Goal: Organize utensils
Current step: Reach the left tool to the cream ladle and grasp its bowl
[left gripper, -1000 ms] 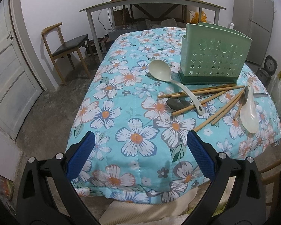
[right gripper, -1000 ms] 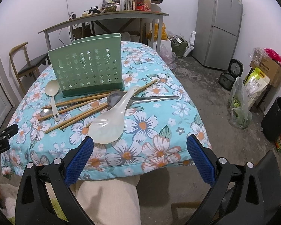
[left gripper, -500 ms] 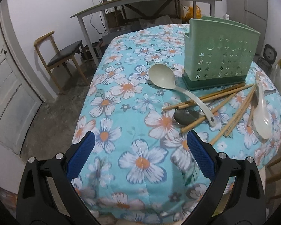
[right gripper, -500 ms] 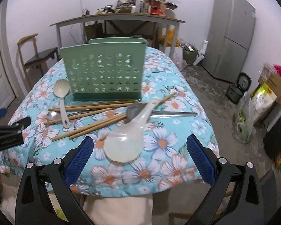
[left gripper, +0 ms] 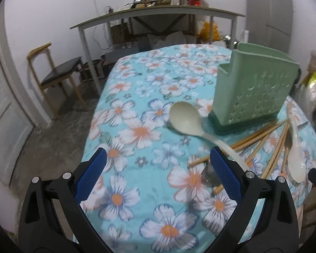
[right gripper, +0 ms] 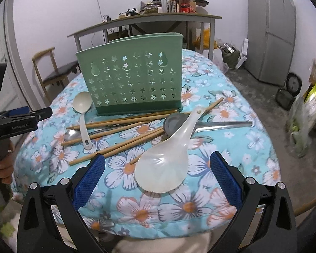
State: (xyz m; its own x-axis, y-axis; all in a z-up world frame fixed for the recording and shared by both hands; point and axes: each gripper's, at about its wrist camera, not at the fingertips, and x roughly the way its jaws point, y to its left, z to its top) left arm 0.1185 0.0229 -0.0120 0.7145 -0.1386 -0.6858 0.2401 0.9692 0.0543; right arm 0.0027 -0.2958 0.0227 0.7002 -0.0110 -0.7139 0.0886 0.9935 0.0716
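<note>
A green perforated utensil holder [left gripper: 255, 92] [right gripper: 132, 80] stands upright on the floral tablecloth [left gripper: 137, 189]. In front of it lie several wooden chopsticks [right gripper: 124, 124], a pale green ladle [left gripper: 186, 121] [right gripper: 82, 107], a small metal spoon [right gripper: 70, 136], a metal ladle [right gripper: 172, 122] and a white rice paddle [right gripper: 166, 164] [left gripper: 296, 156]. My left gripper [left gripper: 158, 151] hovers open over the cloth, its right finger close to the pale ladle's handle. The open right gripper [right gripper: 157, 158] frames the rice paddle's blade from the near side. Nothing is held.
A wooden chair [left gripper: 59, 73] and a long grey table [left gripper: 158, 14] loaded with clutter stand beyond the cloth-covered table. A door [left gripper: 2, 105] is at the left. A fridge [right gripper: 271, 31], a rice cooker [right gripper: 292, 84] and bags [right gripper: 305, 109] line the right side.
Both grippers have moved forward over the table. The utensils and holder now appear larger and closer. Both stay open and nothing on the cloth has shifted.
</note>
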